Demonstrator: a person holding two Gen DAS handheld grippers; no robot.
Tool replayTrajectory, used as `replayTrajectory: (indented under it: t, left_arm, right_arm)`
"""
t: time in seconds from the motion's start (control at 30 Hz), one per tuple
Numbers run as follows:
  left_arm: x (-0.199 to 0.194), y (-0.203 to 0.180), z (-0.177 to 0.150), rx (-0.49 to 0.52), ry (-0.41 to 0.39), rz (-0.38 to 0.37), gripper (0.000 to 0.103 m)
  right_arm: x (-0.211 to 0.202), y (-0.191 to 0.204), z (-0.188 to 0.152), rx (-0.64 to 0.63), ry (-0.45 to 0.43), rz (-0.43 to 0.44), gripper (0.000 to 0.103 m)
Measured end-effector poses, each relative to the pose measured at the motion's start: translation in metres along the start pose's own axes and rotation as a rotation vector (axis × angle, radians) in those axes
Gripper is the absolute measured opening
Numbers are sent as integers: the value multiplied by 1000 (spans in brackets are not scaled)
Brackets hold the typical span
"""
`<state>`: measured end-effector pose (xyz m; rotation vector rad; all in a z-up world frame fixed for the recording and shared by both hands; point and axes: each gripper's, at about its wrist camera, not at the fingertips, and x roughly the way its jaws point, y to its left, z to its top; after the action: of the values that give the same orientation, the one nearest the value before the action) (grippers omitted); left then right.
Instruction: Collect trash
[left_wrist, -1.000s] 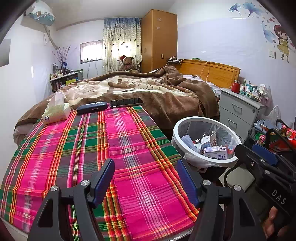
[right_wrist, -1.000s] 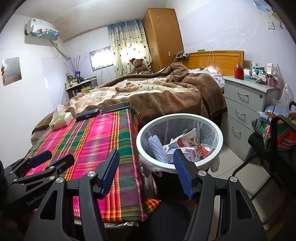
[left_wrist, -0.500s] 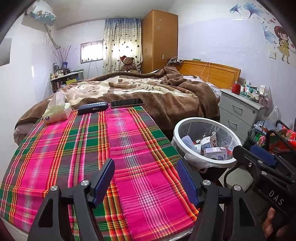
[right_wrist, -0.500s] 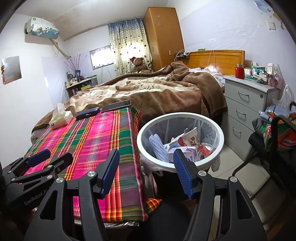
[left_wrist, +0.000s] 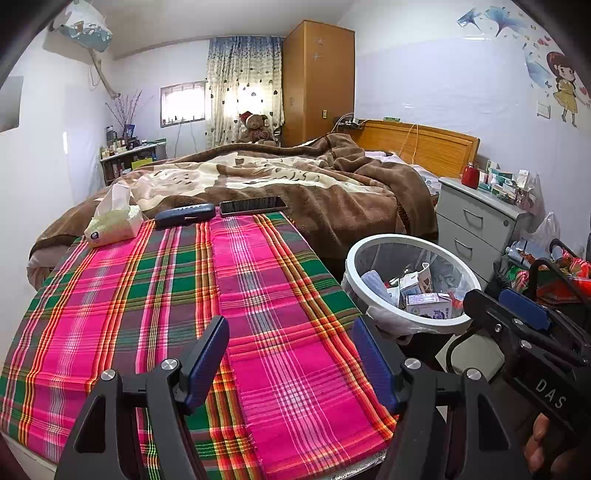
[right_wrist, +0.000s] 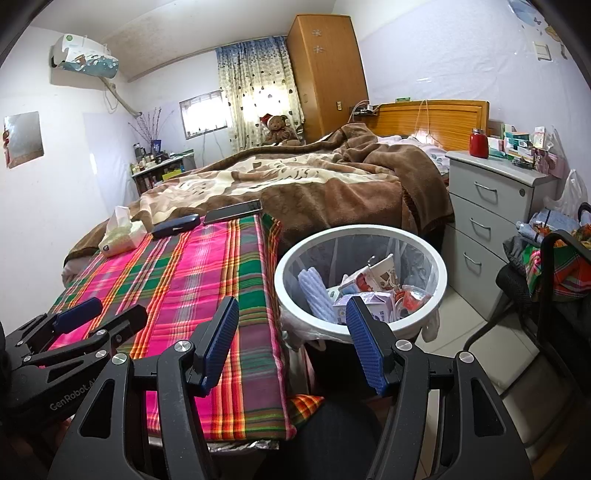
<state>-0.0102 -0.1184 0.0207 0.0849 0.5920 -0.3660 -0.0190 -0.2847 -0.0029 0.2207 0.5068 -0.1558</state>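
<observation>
A big bed (left_wrist: 280, 177) under a brown blanket fills the room, and at its foot a table in a pink-and-green plaid cloth (left_wrist: 155, 295) carries a tissue pack (left_wrist: 114, 221), a dark case (left_wrist: 184, 216) and a phone (left_wrist: 253, 205) along its far edge. Just beside the table stands a white-rimmed trash bin (right_wrist: 360, 328), lined with a bag and holding cartons and wrappers (right_wrist: 373, 295). The left gripper (left_wrist: 290, 356) hangs over the cloth and the right gripper (right_wrist: 291, 345) near the bin, both spread wide with nothing between the fingers.
</observation>
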Motion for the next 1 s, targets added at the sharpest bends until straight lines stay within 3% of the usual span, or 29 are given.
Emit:
replayTrajectory:
  t: [1.0]
  left_arm:
    - [-1, 2, 0, 0, -1, -2, 69]
  right_arm:
    - [-2, 2, 1, 2, 1, 0, 62]
